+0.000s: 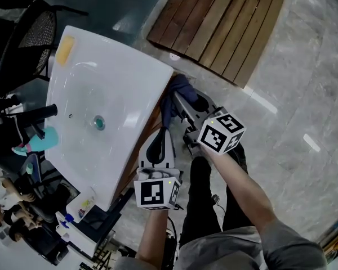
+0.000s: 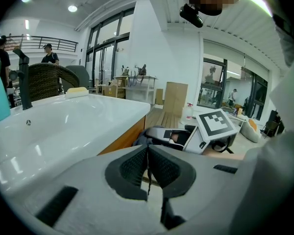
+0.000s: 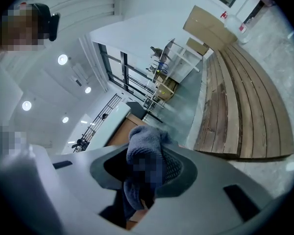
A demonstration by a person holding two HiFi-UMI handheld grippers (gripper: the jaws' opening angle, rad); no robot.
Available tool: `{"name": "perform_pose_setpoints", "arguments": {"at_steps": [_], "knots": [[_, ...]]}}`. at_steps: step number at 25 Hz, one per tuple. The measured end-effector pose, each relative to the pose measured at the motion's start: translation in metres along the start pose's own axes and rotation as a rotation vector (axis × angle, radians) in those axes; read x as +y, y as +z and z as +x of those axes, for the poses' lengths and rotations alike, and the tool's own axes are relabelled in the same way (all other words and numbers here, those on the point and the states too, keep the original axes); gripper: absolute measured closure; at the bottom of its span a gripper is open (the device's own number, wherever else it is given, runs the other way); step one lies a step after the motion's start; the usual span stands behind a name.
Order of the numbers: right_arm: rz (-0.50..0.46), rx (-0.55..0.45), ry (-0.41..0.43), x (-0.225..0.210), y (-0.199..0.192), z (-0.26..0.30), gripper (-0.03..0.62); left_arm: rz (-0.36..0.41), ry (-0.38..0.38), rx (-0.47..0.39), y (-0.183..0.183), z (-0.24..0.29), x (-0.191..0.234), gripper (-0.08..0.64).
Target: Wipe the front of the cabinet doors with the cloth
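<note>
Over a brown wooden cabinet (image 1: 148,129), a glossy white washbasin top (image 1: 121,75) with a small yellow block (image 1: 65,48) at one corner, a black metal tap (image 1: 35,116) and a teal plastic bottle (image 1: 42,140) just beside this tap.

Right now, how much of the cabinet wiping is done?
Done: the cloth is picked up and pinched in the right tongs. In hand: it is held beside the top of the cabinet front, under the white basin; I cannot tell if it touches. Left: the wiping itself, as the wood shows no wiped patch. The left tongs are shut on nothing.
</note>
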State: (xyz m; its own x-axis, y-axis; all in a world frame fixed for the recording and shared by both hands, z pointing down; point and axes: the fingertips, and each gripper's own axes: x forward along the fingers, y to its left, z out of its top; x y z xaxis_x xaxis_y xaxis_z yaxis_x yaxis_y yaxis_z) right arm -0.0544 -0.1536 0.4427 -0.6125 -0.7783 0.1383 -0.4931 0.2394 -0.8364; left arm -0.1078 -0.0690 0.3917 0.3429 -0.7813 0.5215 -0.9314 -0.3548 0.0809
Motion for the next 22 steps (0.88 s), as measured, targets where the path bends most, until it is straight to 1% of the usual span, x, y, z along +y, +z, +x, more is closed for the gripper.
{"name": "perform_pose_setpoints", "arguments": {"at_steps": [4, 9, 14, 17, 22], "knots": [[0.008, -0.008, -0.014, -0.005, -0.011, 0.011, 0.469, -0.007, 0.006, 0.003, -0.005, 0.001, 0.002, 0.545], [0.054, -0.027, -0.03, -0.017, -0.017, 0.012, 0.472, -0.018, 0.007, 0.007, -0.009, 0.004, 0.001, 0.545], [0.043, -0.017, -0.037, -0.017, -0.018, 0.012, 0.472, -0.016, -0.002, 0.016, -0.011, 0.007, -0.002, 0.545], [0.058, -0.011, -0.064, -0.026, -0.023, 0.011, 0.472, -0.014, -0.006, 0.02, -0.014, 0.007, -0.002, 0.545], [0.087, 0.017, -0.11, -0.05, -0.044, 0.013, 0.474, -0.011, -0.009, 0.032, -0.023, 0.01, -0.001, 0.545]]}}
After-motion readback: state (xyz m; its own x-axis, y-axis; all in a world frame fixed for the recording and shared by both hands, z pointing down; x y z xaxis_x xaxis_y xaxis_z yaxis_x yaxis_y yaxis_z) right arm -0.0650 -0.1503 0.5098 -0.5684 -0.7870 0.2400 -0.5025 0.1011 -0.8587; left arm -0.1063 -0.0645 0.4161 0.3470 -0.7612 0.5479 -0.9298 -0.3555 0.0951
